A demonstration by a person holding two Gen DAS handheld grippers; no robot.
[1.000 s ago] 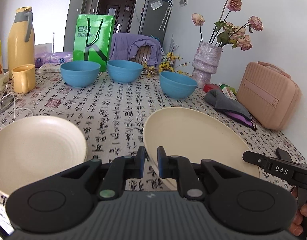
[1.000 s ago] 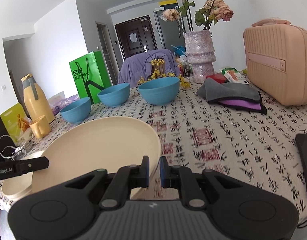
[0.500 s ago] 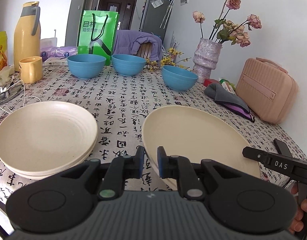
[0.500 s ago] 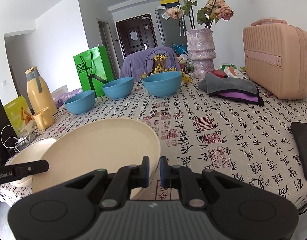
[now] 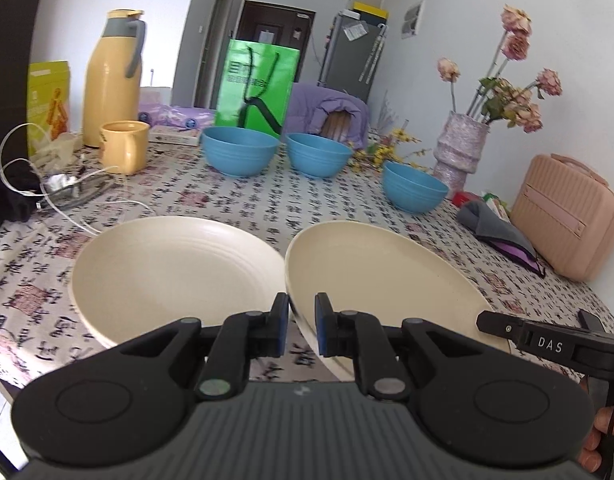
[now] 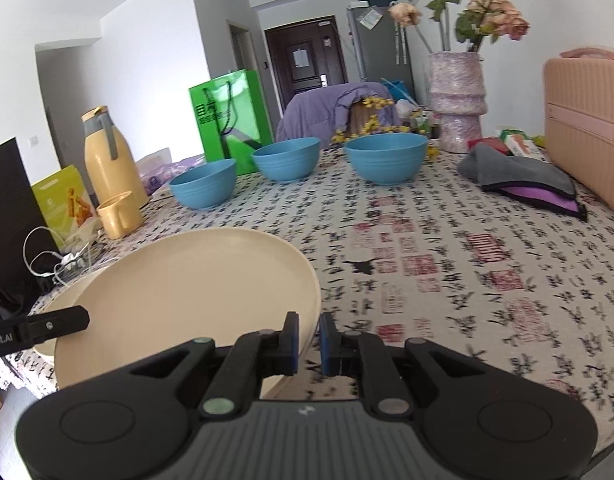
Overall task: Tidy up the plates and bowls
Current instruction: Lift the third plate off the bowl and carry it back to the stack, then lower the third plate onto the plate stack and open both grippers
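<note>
Both grippers hold one cream plate (image 5: 383, 280) above the table by opposite rims. My left gripper (image 5: 301, 324) is shut on its left rim. My right gripper (image 6: 309, 340) is shut on the right rim of the same cream plate (image 6: 187, 292). The plate tilts slightly. Just left of it, a stack of matching cream plates (image 5: 175, 272) rests on the patterned tablecloth, and the held plate's edge reaches the stack's right rim. Three blue bowls (image 5: 239, 150) (image 5: 319, 154) (image 5: 415, 192) stand apart in a row farther back.
A yellow thermos (image 5: 111, 76), a yellow mug (image 5: 125, 146) and loose white cables (image 5: 59, 188) sit at the back left. A green bag (image 5: 255, 84) stands behind the bowls. At the right are a flower vase (image 5: 461, 152), a grey cloth (image 5: 495, 228) and a pink case (image 5: 567, 216).
Both grippers have carried the held plate leftward across the table. The stack of plates now lies right beside its left edge, and both grips are unchanged.
</note>
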